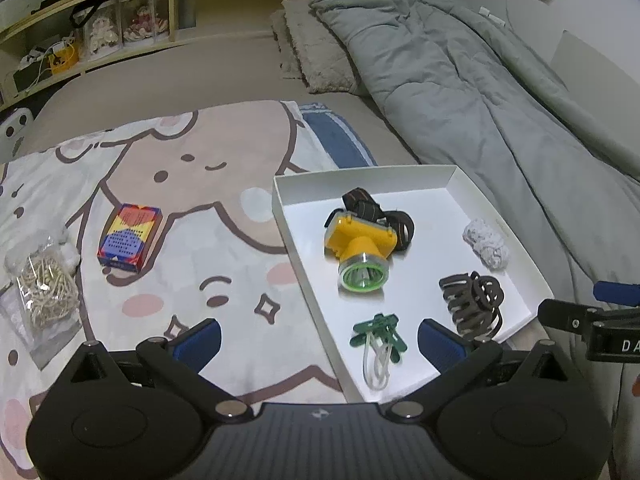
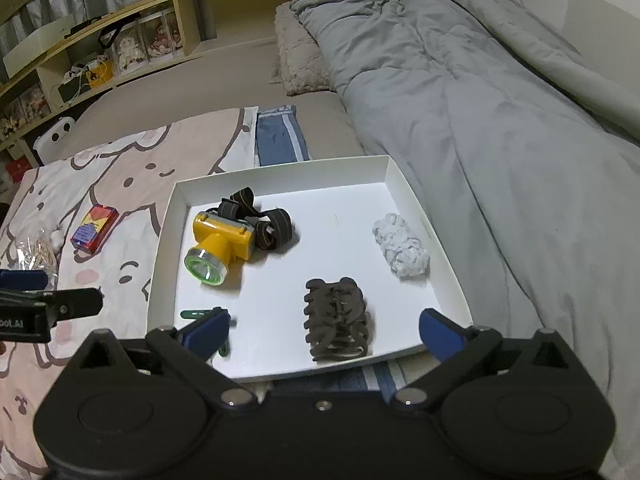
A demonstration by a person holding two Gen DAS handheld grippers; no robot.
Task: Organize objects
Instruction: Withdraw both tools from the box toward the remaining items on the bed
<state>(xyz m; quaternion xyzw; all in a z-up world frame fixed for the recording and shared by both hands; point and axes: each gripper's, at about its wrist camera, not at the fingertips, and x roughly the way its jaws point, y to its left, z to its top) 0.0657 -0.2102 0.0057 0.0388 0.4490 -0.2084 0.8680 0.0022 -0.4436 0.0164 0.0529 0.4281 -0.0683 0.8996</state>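
A white tray (image 1: 452,178) (image 2: 404,184) lies on the bed. In it are a yellow headlamp (image 1: 360,246) (image 2: 222,240), a dark hair claw (image 1: 474,304) (image 2: 338,320), a white crumpled wad (image 1: 486,248) (image 2: 402,246) and a green clip with a white loop (image 1: 378,336) (image 2: 196,314). A colourful card box (image 1: 130,238) (image 2: 95,229) and a clear bag of rubber bands (image 1: 46,286) (image 2: 32,254) lie left of the tray on the cartoon blanket. My left gripper (image 1: 320,344) is open and empty over the tray's near left edge. My right gripper (image 2: 324,332) is open and empty above the hair claw.
A grey duvet (image 1: 480,80) (image 2: 480,100) is bunched along the right side. A fluffy pillow (image 1: 316,48) (image 2: 296,56) lies at the head. A wooden shelf (image 1: 100,36) (image 2: 100,52) with boxes stands beyond the bed. A folded blue cloth (image 2: 280,136) lies behind the tray.
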